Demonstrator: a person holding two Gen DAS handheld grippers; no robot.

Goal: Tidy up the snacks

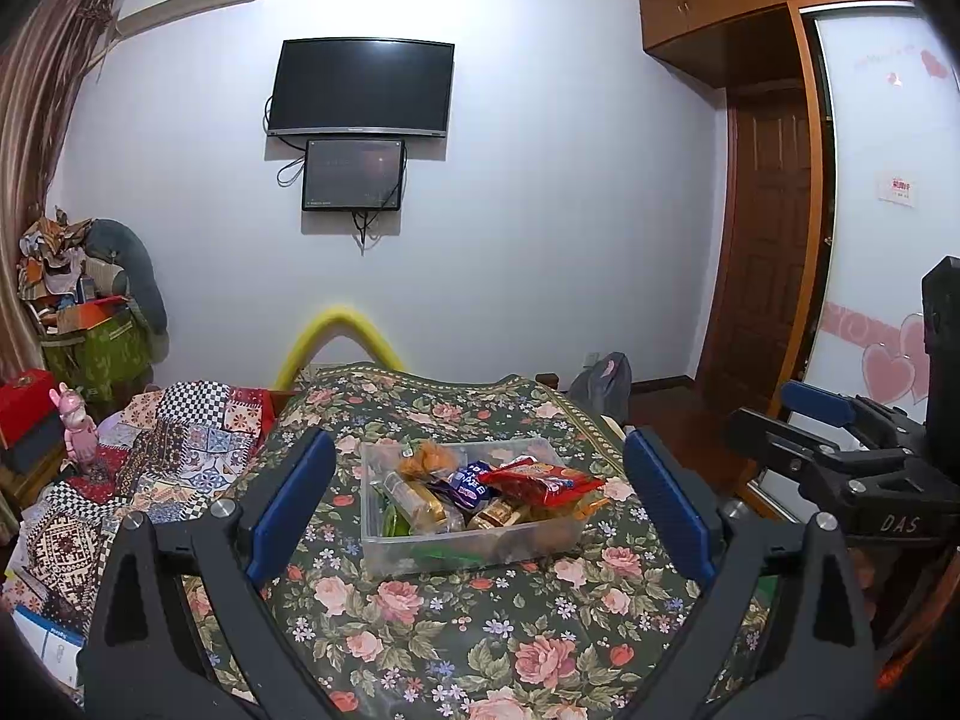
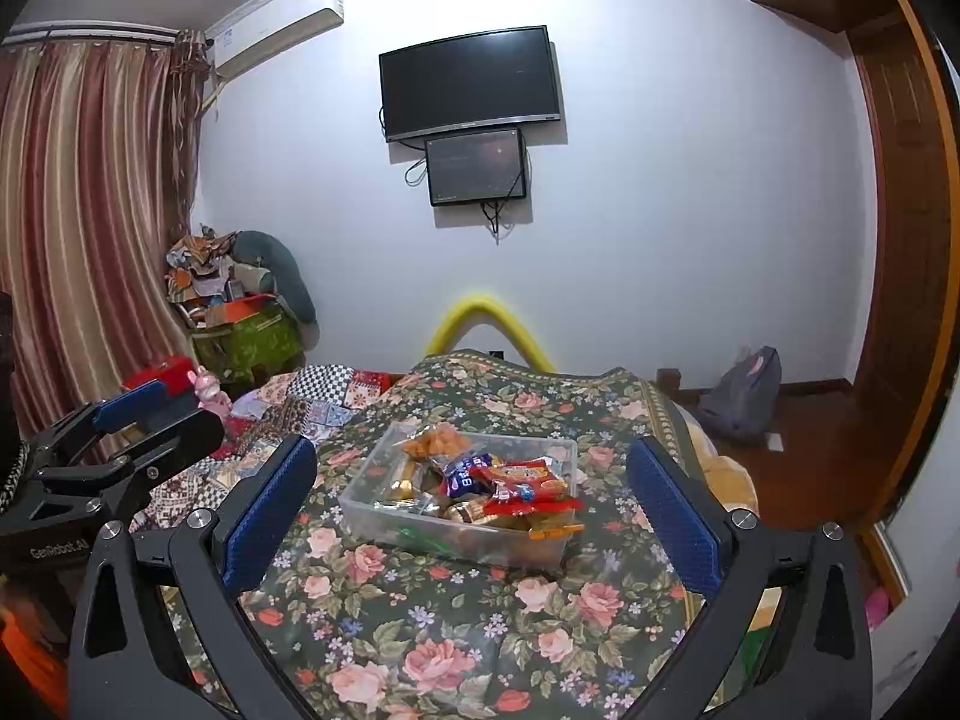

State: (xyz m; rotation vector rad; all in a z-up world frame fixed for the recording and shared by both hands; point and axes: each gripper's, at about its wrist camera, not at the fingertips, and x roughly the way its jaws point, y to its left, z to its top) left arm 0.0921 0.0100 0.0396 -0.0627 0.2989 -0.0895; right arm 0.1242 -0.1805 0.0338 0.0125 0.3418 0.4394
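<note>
My left gripper (image 1: 480,501) is spread wide, blue pads (image 1: 292,504) at lower left and lower right of the frame, nothing pinched. My right gripper (image 2: 474,507) is the same: spread wide, empty, pads (image 2: 270,507) flanking the frame center. Each gripper also shows at the edge of the other's view, right one at right edge (image 1: 822,420), left one at left edge (image 2: 120,420).

Between the fingers, frame center in both views: clear plastic bin (image 1: 468,546) (image 2: 444,531) on the floral cloth (image 1: 432,618) (image 2: 420,618), apart from both grippers. Bin's long axis runs left-right in the left view, skewed toward lower right in the right view.

Snacks piled in it: red packet (image 1: 540,480) (image 2: 522,483) on top, long axis left-right, poking over the right rim; blue wrapper (image 1: 471,477) (image 2: 465,471) beside it; orange bag (image 1: 426,459) (image 2: 435,441) at the back; gold-wrapped bars (image 1: 420,501) pointing toward lower right.

Beyond: patchwork quilt (image 1: 180,450) left, TV (image 1: 360,87) (image 2: 471,81) on the wall upper center.
</note>
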